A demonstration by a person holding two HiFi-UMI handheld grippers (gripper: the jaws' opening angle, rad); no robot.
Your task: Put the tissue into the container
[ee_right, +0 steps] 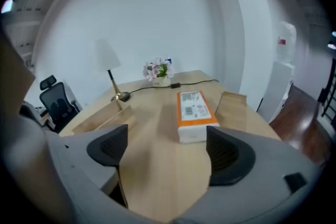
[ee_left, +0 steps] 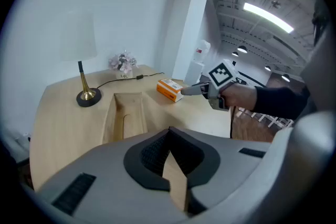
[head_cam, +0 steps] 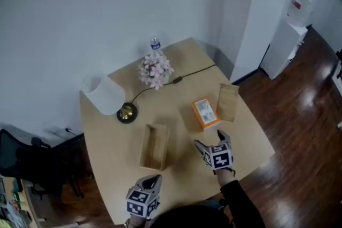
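Note:
An orange and white tissue pack (head_cam: 205, 113) (ee_right: 193, 113) lies flat on the wooden table (head_cam: 107, 152). Left of it stands an open, empty wooden container (head_cam: 155, 146) (ee_left: 126, 113) (ee_right: 102, 119). My right gripper (head_cam: 210, 140) (ee_right: 167, 149) hovers just short of the tissue pack's near end. Its jaws are open wide, with nothing between them, and they point at the pack. My left gripper (head_cam: 152, 180) (ee_left: 169, 129) is at the table's near edge, below the container. Its jaw tips meet and hold nothing. The left gripper view also shows the right gripper (ee_left: 197, 90) beside the tissue pack (ee_left: 170, 89).
A flat wooden lid (head_cam: 228, 102) (ee_right: 233, 107) lies right of the tissue pack. A lamp (head_cam: 107, 94) with a brass base (head_cam: 126, 113), a pot of pink flowers (head_cam: 155, 70) and a water bottle (head_cam: 155, 44) stand at the far side. A black cable (head_cam: 195, 72) crosses the table. An office chair (head_cam: 24, 160) stands at the left.

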